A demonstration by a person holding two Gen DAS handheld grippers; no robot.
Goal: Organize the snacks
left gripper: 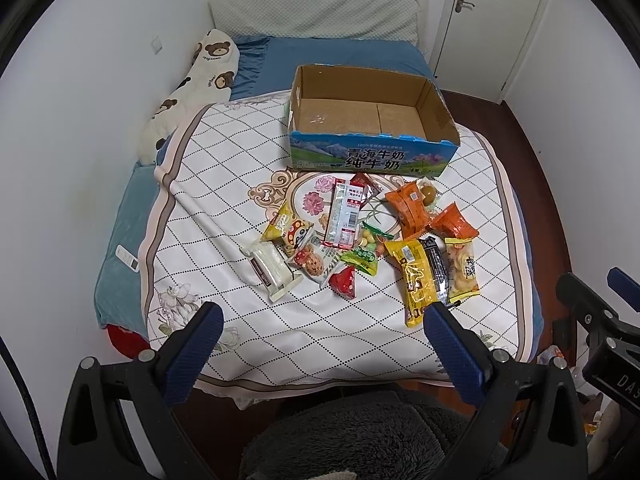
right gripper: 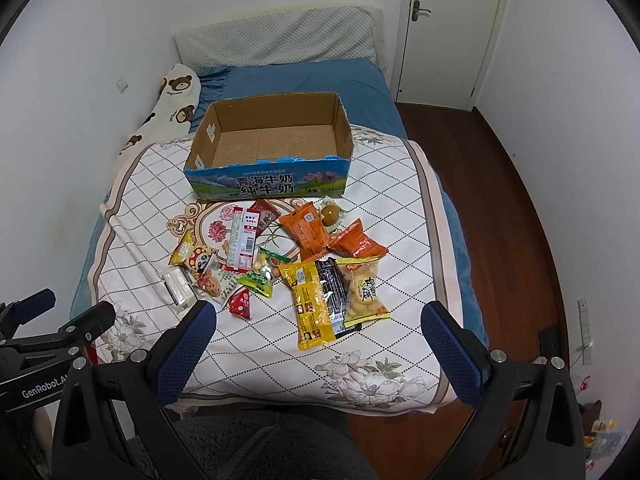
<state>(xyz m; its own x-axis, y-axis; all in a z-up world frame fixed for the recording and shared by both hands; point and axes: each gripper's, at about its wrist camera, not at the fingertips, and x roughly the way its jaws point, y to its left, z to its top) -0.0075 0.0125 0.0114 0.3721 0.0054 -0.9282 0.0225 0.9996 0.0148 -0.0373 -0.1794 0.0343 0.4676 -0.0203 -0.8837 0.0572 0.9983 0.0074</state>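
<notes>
Several snack packets lie in a loose pile on the quilted bed cover [left gripper: 224, 184]: a long yellow packet [left gripper: 414, 280] [right gripper: 310, 304], orange packets [left gripper: 412, 204] [right gripper: 306, 228], a red-and-white box [left gripper: 344, 216] [right gripper: 242, 244], a white wafer pack [left gripper: 272, 270] [right gripper: 178, 288] and a small red triangle [left gripper: 344, 282] [right gripper: 242, 305]. An open cardboard milk box [left gripper: 372, 158] [right gripper: 268, 184] stands empty behind the pile. My left gripper [left gripper: 322, 320] and right gripper [right gripper: 320, 320] hover open and empty over the near edge of the bed, short of the pile.
A bear-print pillow [left gripper: 192, 88] lies along the left wall. A white remote [left gripper: 127, 258] rests on the blue sheet at left. A door [right gripper: 444, 28] and dark wood floor [right gripper: 500, 216] are to the right. A grey fleece garment [right gripper: 260, 448] fills the foreground.
</notes>
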